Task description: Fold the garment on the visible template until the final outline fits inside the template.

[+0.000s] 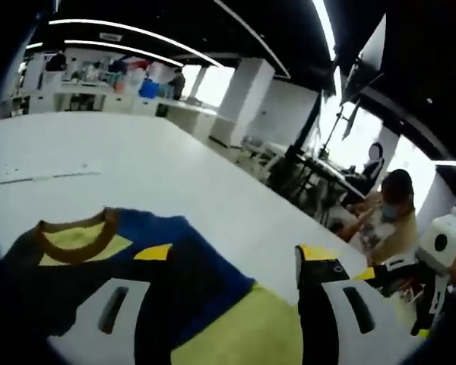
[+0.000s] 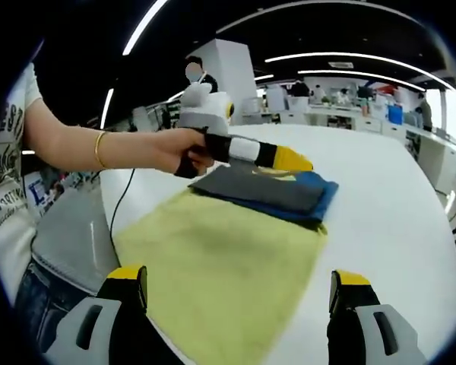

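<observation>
My right gripper (image 2: 235, 300) hovers over the near edge of the white table (image 2: 395, 198), jaws spread wide with nothing between them. Ahead of it lies the garment (image 2: 228, 266), a shirt with a yellow-green body, a dark grey sleeve section and a blue panel folded over at the far end. My left gripper (image 2: 277, 158), held in my left hand (image 2: 184, 152), reaches over that folded far part; in the right gripper view I cannot tell whether its yellow tips are pressing the cloth or just above it.

In the left gripper view, my left gripper's jaws stand well apart and grip nothing; between and beyond them lie the brown-ribbed collar (image 1: 72, 239), the blue panel and the yellow-green body. I cannot make out a template outline under the cloth.

Risk, as I judge it: the folded sleeve layer sits loosely, so a drag from either jaw could slide or unfold it. The near hem also lies close to the table's edge, where a careless pull might send cloth over the side. A second person (image 1: 391, 209) sits beyond the table.
</observation>
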